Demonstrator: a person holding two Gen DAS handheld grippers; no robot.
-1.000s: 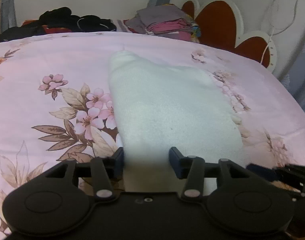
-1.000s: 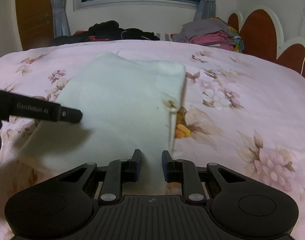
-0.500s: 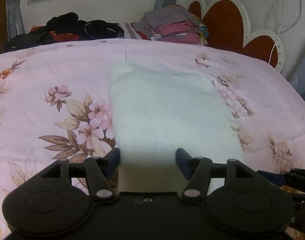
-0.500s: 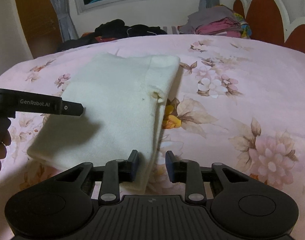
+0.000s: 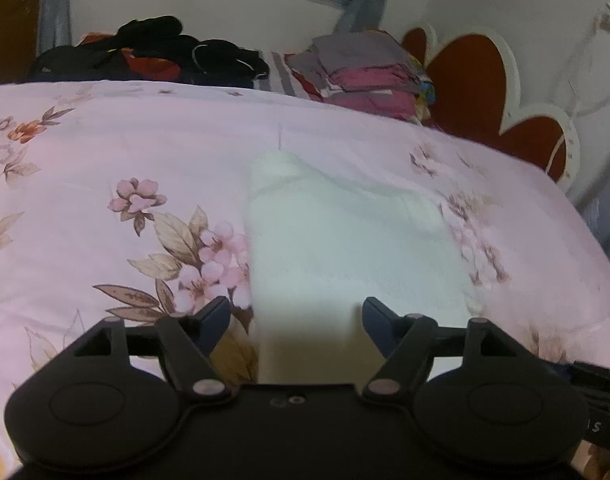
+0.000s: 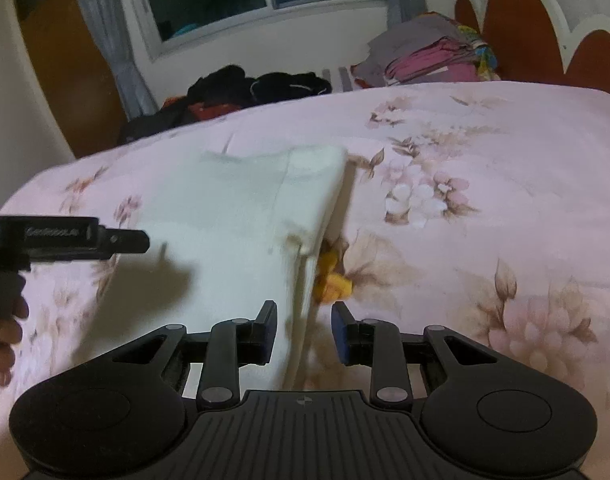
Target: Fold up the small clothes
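Your left gripper (image 5: 296, 314) hangs with its jaws spread wide over the near edge of the white garment (image 5: 353, 248), which lies folded on the pink floral bedspread (image 5: 105, 168). Your right gripper (image 6: 303, 334) is parted too, straddling the garment's right edge (nothing pinched), beside a yellow flower print (image 6: 335, 284).

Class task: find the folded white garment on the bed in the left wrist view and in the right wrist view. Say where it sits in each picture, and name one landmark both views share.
Left wrist view: the white garment lies centre, running to the open left gripper.
Right wrist view: the white garment lies left of centre, its right edge between the open right gripper fingers.
Shared landmark: the stack of folded clothes beside the headboard.
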